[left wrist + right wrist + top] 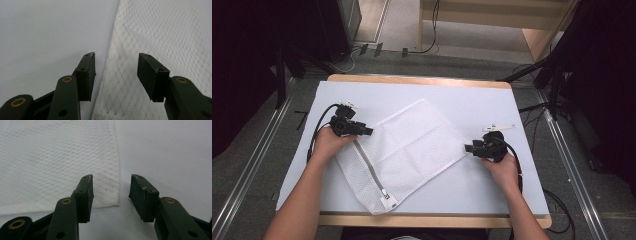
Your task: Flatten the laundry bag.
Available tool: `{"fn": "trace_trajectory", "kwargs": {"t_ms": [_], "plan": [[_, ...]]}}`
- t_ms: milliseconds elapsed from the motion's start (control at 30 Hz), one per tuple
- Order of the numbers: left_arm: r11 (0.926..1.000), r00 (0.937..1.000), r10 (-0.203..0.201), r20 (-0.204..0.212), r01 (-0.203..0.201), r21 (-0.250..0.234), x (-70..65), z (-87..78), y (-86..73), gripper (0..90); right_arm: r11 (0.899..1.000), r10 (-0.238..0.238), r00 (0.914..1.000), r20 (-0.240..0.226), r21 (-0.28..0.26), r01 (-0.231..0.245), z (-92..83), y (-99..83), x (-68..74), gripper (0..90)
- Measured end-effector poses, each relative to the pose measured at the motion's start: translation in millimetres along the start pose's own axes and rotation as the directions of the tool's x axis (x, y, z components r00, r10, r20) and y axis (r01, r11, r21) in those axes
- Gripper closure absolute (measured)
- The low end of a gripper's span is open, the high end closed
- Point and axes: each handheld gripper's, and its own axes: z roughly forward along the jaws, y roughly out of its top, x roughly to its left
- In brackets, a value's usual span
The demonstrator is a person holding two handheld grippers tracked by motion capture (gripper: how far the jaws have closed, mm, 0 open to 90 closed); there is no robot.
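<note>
A white mesh laundry bag [404, 150] lies flat and skewed on the white table cover [472, 107], its grey zipper [372, 172] running along the near left edge. My left gripper [368, 131] sits at the bag's left corner, open, with the bag's edge [110, 75] between its jaws. My right gripper [468, 148] is at the bag's right corner, open, its jaws straddling that corner [110, 195]. Neither holds the mesh.
The table's wooden front edge [432, 220] runs close to the bag's zipper end. Dark stands and cables [552, 85] line both sides of the table. A small white tag [498, 127] lies behind the right gripper.
</note>
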Motion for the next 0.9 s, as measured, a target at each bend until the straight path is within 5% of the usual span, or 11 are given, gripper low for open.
{"fn": "trace_trajectory", "kwargs": {"t_ms": [267, 567, 900], "plan": [[0.9997, 0.9992, -0.023, 0.033, 0.023, 0.007, -2.2, 1.2, -2.6, 67.7, 1.000, -0.020, 0.9998, -0.008, -0.001, 0.020, 6.1, 0.7, 8.9, 58.3], [0.9986, 0.9982, -0.046, 0.039, 0.045, 0.026, -0.4, 1.7, -3.9, 86.7, 0.999, 0.014, 0.9992, 0.036, 0.038, -0.015, 7.3, 5.8, 8.3, 88.4], [0.9959, 0.9940, -0.088, 0.065, 0.086, 0.029, 0.7, -0.4, -4.9, 90.0, 0.998, 0.014, 0.9981, 0.059, 0.053, -0.017, 7.0, 17.1, 5.2, 90.0]]}}
